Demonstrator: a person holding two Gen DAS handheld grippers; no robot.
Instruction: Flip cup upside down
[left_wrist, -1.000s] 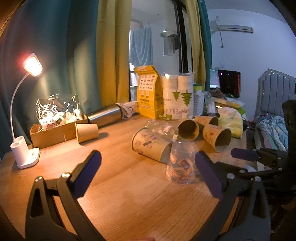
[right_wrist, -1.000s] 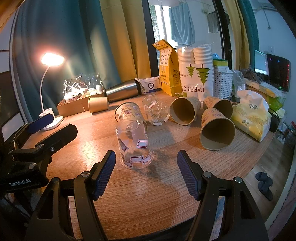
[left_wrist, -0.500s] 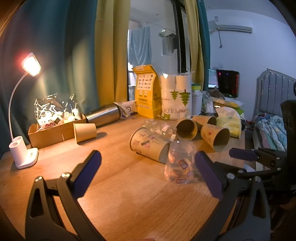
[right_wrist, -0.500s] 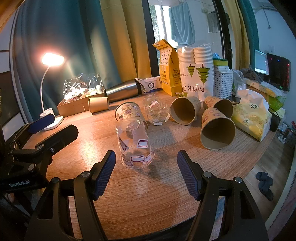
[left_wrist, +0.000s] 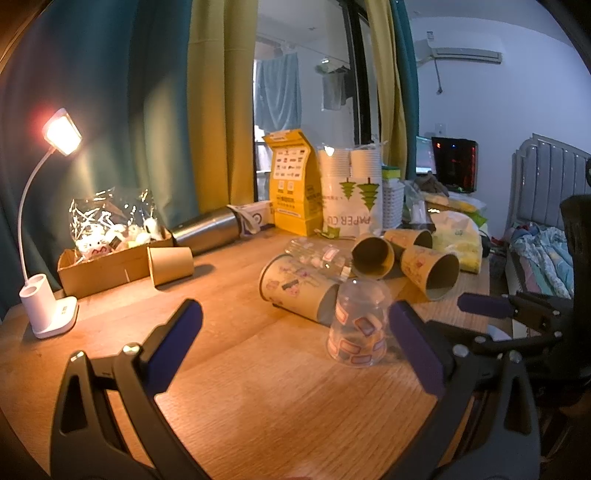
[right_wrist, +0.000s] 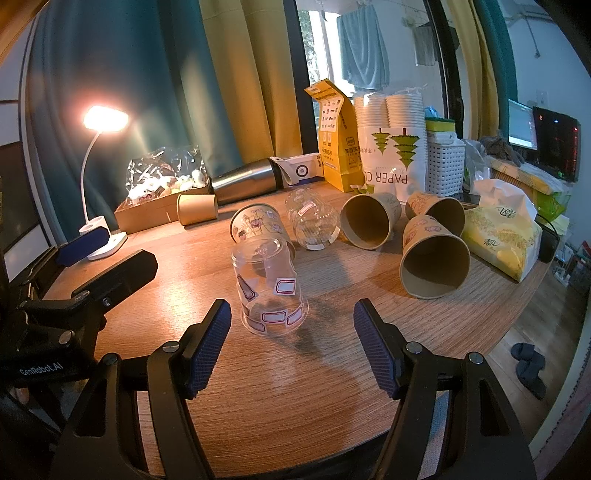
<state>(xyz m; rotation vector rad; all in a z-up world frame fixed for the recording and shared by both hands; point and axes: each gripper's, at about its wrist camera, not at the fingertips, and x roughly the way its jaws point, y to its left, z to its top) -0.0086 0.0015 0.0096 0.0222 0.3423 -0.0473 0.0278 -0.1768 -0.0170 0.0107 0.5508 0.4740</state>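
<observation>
A clear plastic cup with sticker labels (right_wrist: 267, 286) stands upside down on the wooden table, rim down; it also shows in the left wrist view (left_wrist: 359, 323). My right gripper (right_wrist: 291, 345) is open and empty, just in front of the cup and not touching it. My left gripper (left_wrist: 295, 350) is open and empty, with the cup just inside its right finger (left_wrist: 415, 347). The left gripper appears at the left of the right wrist view (right_wrist: 110, 277).
Several paper cups lie on their sides behind the clear cup (right_wrist: 434, 262), (right_wrist: 369, 221), (right_wrist: 258, 229), with a second clear cup (right_wrist: 312, 221). A lit desk lamp (left_wrist: 48, 310), cardboard box (left_wrist: 110, 262), steel flask (right_wrist: 247, 181), yellow carton (right_wrist: 336, 147) and paper-cup bag (right_wrist: 395, 158) stand behind. The table edge (right_wrist: 517, 325) runs at right.
The left gripper has drawn back slightly and shifted left, so the cup sits a little farther right in its view. The right gripper and the cup have not moved.
</observation>
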